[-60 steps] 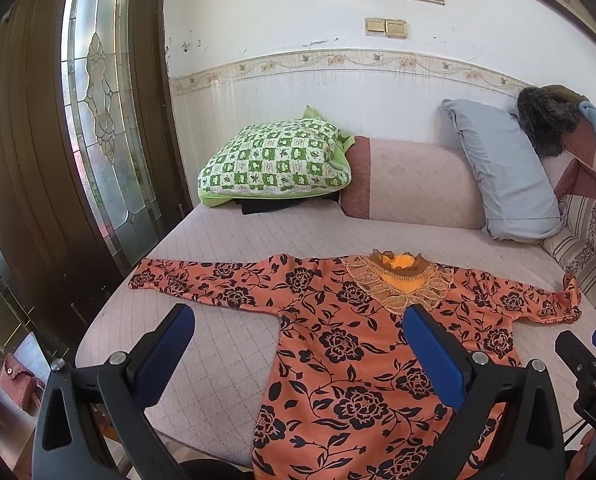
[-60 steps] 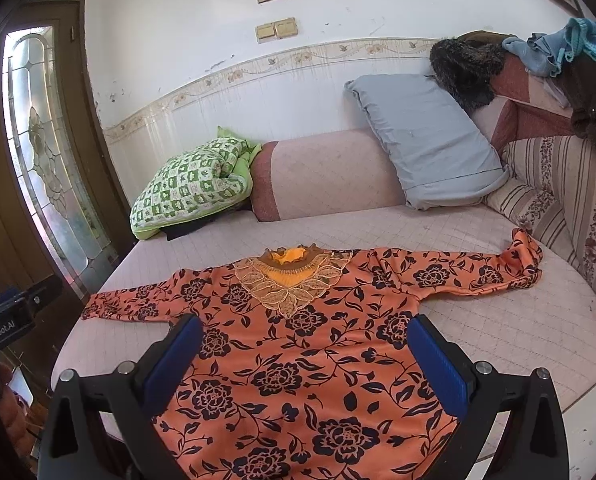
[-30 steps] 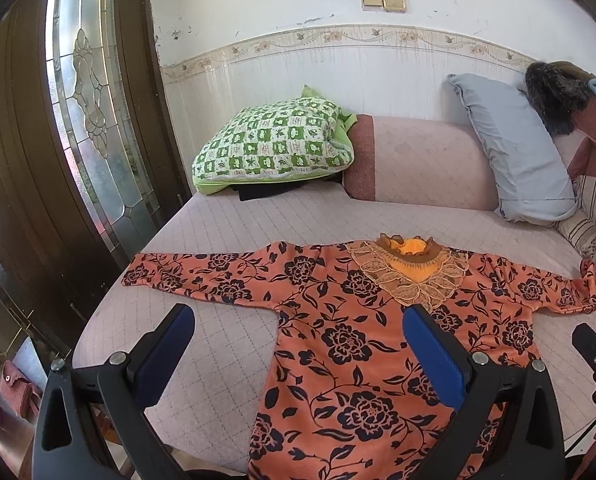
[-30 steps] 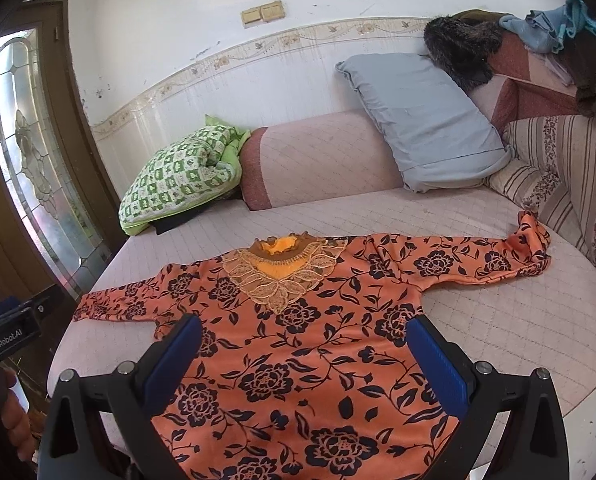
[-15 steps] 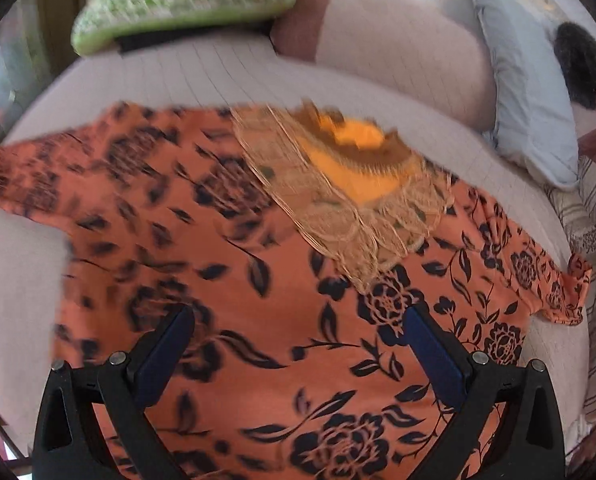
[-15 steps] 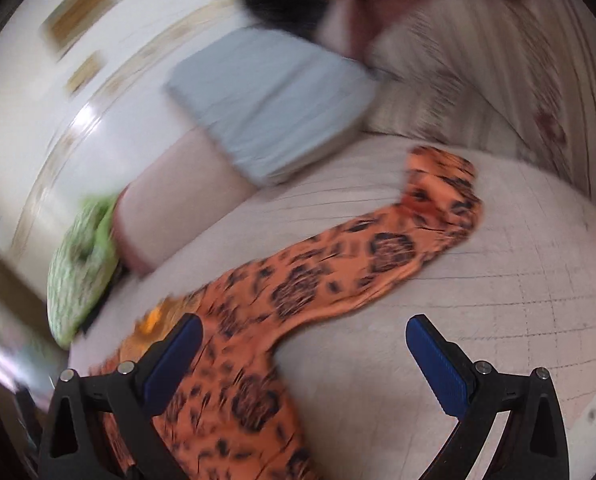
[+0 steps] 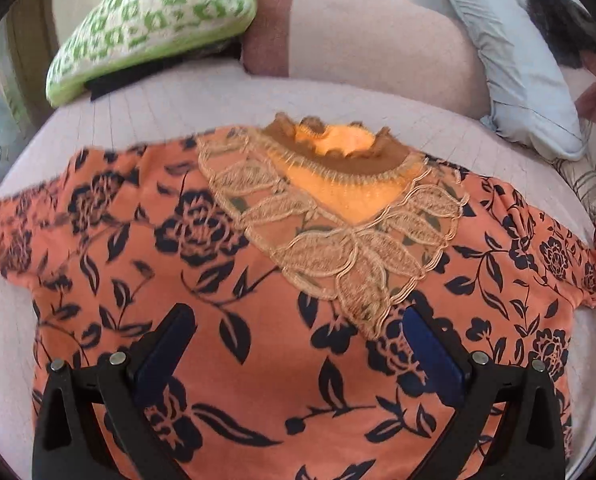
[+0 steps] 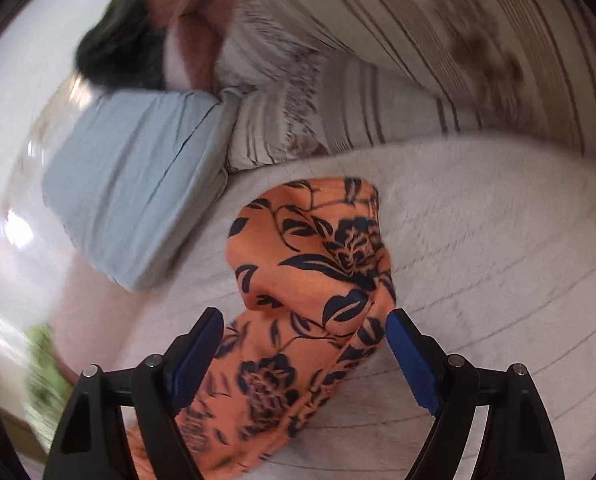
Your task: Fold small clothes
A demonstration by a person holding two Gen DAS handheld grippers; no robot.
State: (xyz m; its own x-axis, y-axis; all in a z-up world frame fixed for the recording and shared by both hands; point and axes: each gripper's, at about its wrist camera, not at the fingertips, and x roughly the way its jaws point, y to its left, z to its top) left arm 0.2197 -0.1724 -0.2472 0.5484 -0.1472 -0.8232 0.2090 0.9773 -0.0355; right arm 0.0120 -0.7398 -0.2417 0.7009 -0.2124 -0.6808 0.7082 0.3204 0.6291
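Observation:
An orange dress with a dark flower print [image 7: 225, 288] lies flat on the pale quilted couch seat [image 7: 169, 108], its lace collar [image 7: 338, 216] toward the back cushions. My left gripper [image 7: 298, 332] is open, low over the dress's chest just below the collar. My right gripper [image 8: 302, 328] is open and straddles the dress's right sleeve [image 8: 314, 264], near the crumpled cuff. Neither gripper holds cloth.
A green checked pillow [image 7: 153, 28] lies at the back left, a pink back cushion [image 7: 370, 44] in the middle, and a grey-blue pillow [image 7: 510, 64] at the back right, also in the right wrist view [image 8: 133, 184]. Striped cushions [image 8: 378, 92] stand beyond the sleeve.
Both grippers have dropped from a far view toward the dress. The left has closed in on the collar and chest, the right has swung right over the sleeve end. Both stay open.

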